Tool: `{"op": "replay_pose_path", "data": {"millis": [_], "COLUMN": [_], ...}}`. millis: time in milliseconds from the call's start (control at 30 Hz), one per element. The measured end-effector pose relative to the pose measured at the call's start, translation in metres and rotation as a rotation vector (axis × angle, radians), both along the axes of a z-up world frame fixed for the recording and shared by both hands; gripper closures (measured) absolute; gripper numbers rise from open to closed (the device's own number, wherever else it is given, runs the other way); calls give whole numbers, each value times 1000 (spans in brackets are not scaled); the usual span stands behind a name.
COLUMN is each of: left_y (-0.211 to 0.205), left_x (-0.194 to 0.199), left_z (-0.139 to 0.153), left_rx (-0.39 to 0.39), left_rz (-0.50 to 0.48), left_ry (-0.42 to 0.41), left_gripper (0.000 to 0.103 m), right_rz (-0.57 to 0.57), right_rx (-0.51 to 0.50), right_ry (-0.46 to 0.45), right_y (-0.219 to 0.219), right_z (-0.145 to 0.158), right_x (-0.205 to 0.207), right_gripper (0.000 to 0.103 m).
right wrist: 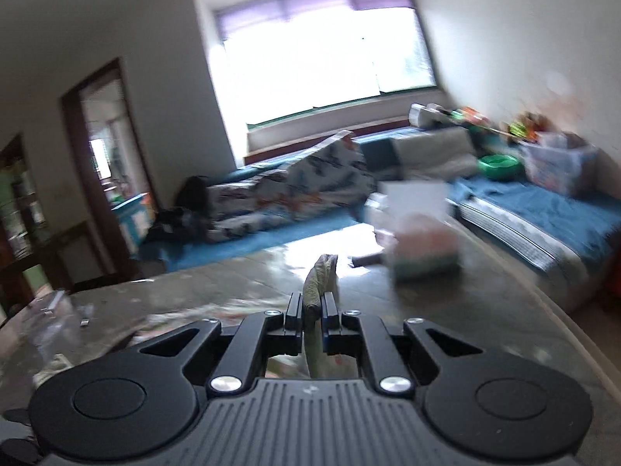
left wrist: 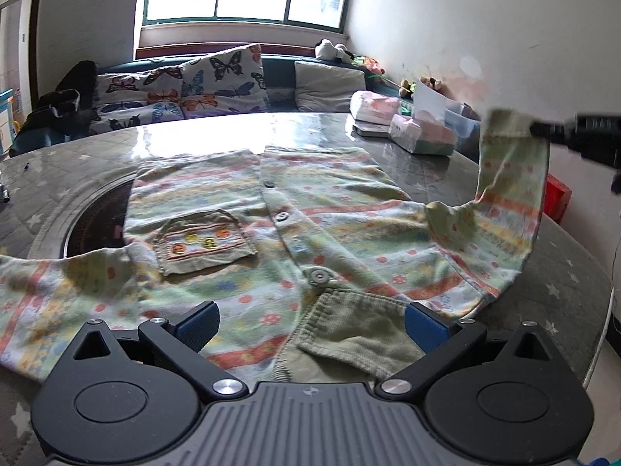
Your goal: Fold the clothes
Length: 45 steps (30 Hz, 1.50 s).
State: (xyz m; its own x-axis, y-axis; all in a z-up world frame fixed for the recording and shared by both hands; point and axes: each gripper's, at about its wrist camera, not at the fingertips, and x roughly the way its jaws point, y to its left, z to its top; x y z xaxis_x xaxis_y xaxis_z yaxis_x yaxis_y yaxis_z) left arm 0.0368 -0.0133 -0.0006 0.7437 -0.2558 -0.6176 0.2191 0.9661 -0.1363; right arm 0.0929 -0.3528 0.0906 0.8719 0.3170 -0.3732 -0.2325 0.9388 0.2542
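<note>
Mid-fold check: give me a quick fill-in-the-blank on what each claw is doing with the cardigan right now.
1. The right claw is shut on the cardigan's ____, holding it up off the table.
2. The left claw hovers over the cardigan with its jaws ____.
3. Below the pocket, the front shows ____ buttons.

Missing words: sleeve cuff; open; three

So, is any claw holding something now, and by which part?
The right claw is shut on the cardigan's sleeve, at its green cuff, lifted off the table. The left claw is open and holds nothing.
</note>
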Motion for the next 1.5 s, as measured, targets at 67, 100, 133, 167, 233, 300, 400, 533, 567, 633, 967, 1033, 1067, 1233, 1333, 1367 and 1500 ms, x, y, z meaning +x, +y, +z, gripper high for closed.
{"op": "replay_pose_path", "data": {"millis": [67,100,133,167,233,300,400,533,567,633,967,1033,1067,1233,1333,1367,1500], "left_y": [7,11,15,18,25,32,43,56,59,64,69,66,64,49,38,34,19], "left_x": [-3,-4,-5,-6,-8,-11,-15,-20,-21,-23,-23,-22,-21,-16,-7,-4,4], "left_z": [1,2,2,2,3,3,4,4,3,2,4,6,8,14,16,16,18], "left_rx": [-8,-14,-19,-22,-28,-34,-43,-58,-61,-64,-66,-64,-63,-48,-40,-39,-27], "left_rz": [16,23,31,38,53,67,87,114,120,130,154,149,147,112,92,82,45], "left_ry": [-7,-11,-15,-17,-22,-27,-35,-42,-42,-41,-41,-49,-53,-73,-71,-69,-69], "left_gripper": [0,0,0,0,0,0,0,0,0,0,0,0,0,0,0,0,0], "right_rz": [56,84,113,143,202,262,340,429,449,483,554,541,532,478,447,439,393], "right_rx": [-8,-14,-20,-28,-41,-58,-83,-125,-133,-151,-194,-222,-237,-312,-336,-335,-341], "right_ry": [-19,-27,-35,-40,-45,-43,-30,-4,7,27,69,80,88,204,262,279,323], "right_y": [21,32,43,56,80,106,142,176,185,199,207,198,193,159,139,133,115], "right_z": [10,14,19,22,26,27,23,11,7,-1,-9,-11,-13,-45,-66,-72,-89], "right_x": [3,5,6,8,11,13,12,3,3,1,-7,-5,-4,4,4,4,6], "right_gripper": [95,95,95,95,95,95,95,95,95,95,83,82,82,82,82,82,82]}}
